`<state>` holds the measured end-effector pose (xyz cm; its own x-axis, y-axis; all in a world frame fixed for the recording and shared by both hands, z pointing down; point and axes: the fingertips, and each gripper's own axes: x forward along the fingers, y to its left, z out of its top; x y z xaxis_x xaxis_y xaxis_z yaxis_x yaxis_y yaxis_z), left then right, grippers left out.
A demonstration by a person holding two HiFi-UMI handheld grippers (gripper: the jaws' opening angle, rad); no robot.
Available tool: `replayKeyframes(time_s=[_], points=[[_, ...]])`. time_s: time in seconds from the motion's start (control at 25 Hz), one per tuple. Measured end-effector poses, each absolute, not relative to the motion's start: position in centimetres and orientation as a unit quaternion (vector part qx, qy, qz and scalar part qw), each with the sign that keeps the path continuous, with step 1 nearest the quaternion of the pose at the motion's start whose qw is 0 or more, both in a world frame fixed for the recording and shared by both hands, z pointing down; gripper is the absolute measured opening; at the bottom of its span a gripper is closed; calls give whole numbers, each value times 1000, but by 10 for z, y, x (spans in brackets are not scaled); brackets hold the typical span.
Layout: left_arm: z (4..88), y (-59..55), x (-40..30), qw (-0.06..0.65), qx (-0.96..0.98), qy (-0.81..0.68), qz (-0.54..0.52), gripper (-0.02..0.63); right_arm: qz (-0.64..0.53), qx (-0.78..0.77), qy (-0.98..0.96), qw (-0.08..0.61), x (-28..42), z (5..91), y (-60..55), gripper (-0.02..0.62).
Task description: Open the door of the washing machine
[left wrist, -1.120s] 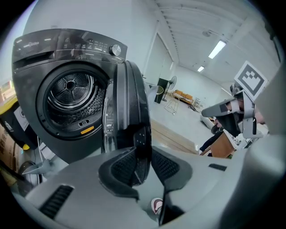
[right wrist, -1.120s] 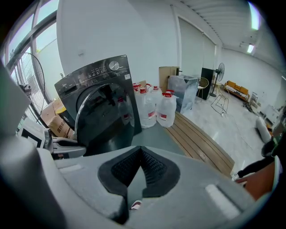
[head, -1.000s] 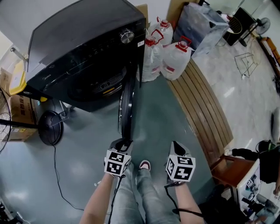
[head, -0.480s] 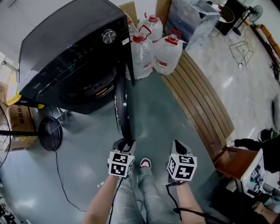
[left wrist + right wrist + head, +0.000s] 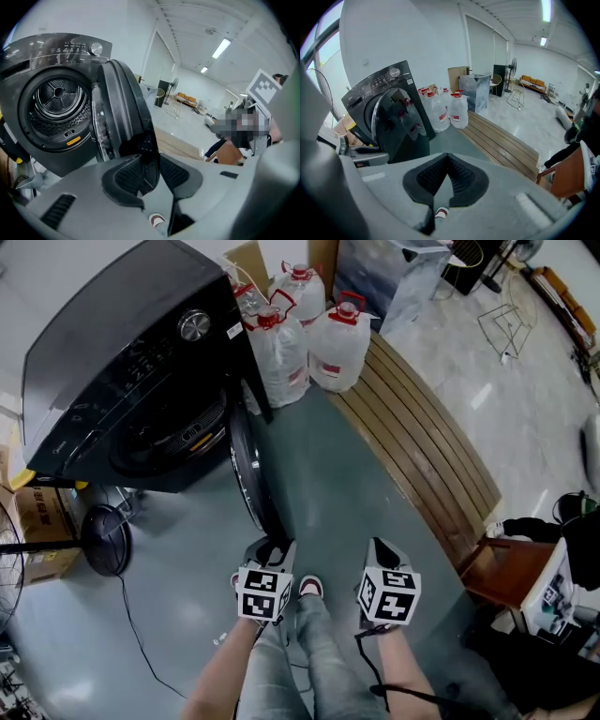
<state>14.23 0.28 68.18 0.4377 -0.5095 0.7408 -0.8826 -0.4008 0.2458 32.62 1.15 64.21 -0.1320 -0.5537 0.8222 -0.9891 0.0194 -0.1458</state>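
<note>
Left tool (image 5: 150, 161): spread part way, and the jaws have just been opening. The free edge of the round dark-glass door (image 5: 121, 103) stands between its two black ribbed pads. The pads flank the rim, and a thin gap shows on the right pad's side.
Right tool (image 5: 448, 158): pad tips pressed together with nothing between them. It hangs just right of the left tool, apart from the door.
Door position: swung wide off the black front-loading washing machine (image 5: 112, 362). It stands edge-on, running from the machine's front straight back to the left tool.
Machine: ahead and left of the left tool, with a silver dial on the control panel at top.
Drum: the perforated steel drum (image 5: 56, 101) is open to view left of the door. Only its ribbed metal wall and back plate show.
Jugs: a cluster of clear plastic water jugs with red caps and handles (image 5: 339, 351) sits far ahead of the right tool. They stand beside the machine's right corner, past the door hinge. Fill level not readable.
Platform: the long brown slatted wooden platform (image 5: 422, 446) runs ahead and right of the right tool.
Floor: the grey-green smooth floor (image 5: 319, 474) lies under both tools. The person's red-and-white shoe (image 5: 310, 589) shows between them.
Fan: a black round-based floor fan (image 5: 105, 540) stands left of the left tool, below the machine's near corner.
</note>
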Motion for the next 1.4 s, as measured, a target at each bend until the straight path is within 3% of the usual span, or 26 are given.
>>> replayKeyframes(time_s=[1.4], points=[[680, -28, 216, 346, 761, -471, 281, 121, 412, 649, -585, 257, 406, 646, 34, 5]])
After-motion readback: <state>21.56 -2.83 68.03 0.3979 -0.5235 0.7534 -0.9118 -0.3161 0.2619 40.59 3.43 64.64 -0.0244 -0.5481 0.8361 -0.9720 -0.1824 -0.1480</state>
